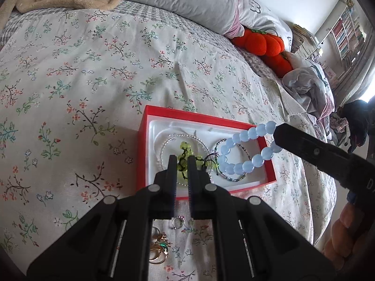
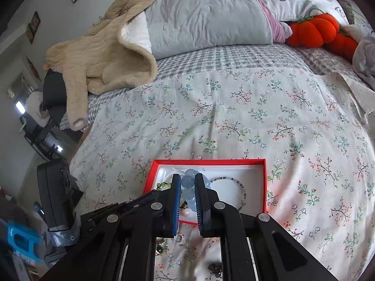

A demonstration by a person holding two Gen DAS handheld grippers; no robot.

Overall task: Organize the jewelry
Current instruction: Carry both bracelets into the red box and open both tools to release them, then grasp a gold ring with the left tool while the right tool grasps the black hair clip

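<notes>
R gripper [image 2: 187,195] is clamped on the blue bead bracelet [image 1: 243,149], fingers nearly together w/ beads between the pads. Bracelet hangs over the right half of the red box [image 1: 143,140], above the box's white liner, not resting flat as far as I can tell. L gripper [image 1: 181,164] has its fingers close together, narrow gap, tips over the near-left part of the box by the green bead piece [image 1: 184,154]; can't tell if it's pinching that or just above it. Box sits on the floral bedsheet [image 1: 82,82], near edge of bed. Inside the box: clear bead bracelet [image 1: 164,145] on the left, thin dark bead bracelet [image 2: 242,187] on the right. Loose on the sheet near side of box: silver ring [image 1: 178,222] and gold pieces [image 1: 159,245]. Far end: grey pillow [image 2: 206,23], tan coat [image 2: 100,58] far left, orange plush [image 2: 314,32] far right.
</notes>
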